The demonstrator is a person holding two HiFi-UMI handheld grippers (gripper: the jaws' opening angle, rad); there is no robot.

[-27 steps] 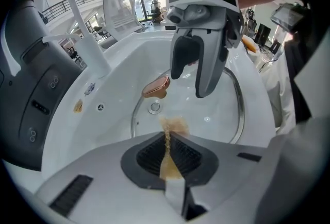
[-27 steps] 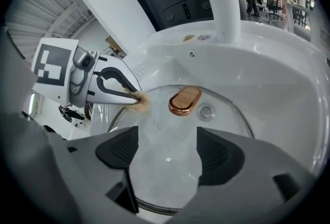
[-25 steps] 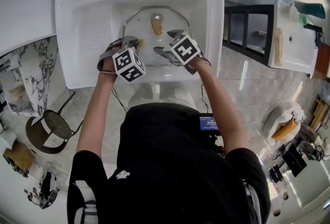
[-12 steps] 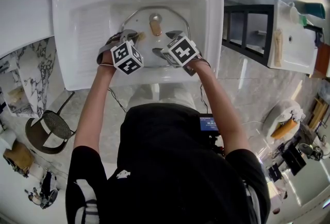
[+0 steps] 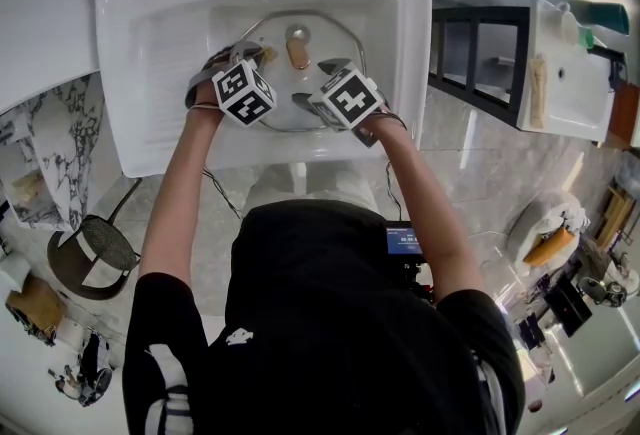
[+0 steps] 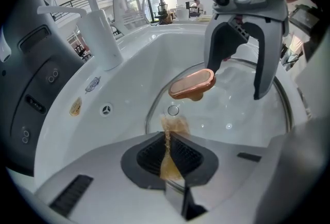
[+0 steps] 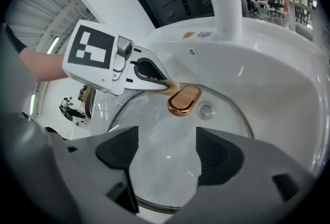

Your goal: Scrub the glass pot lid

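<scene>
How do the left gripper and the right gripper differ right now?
The left gripper is shut on a brown scrub pad; the right gripper is open, with only glass showing between its jaws. The left gripper's tip sits beside the copper knob; the right gripper is nearer the lid's rim. Both are over the glass pot lid.

Left claw (image 6: 167, 150) clamped on a brown pad (image 6: 174, 126); right claw (image 7: 166, 152) spread open.
</scene>
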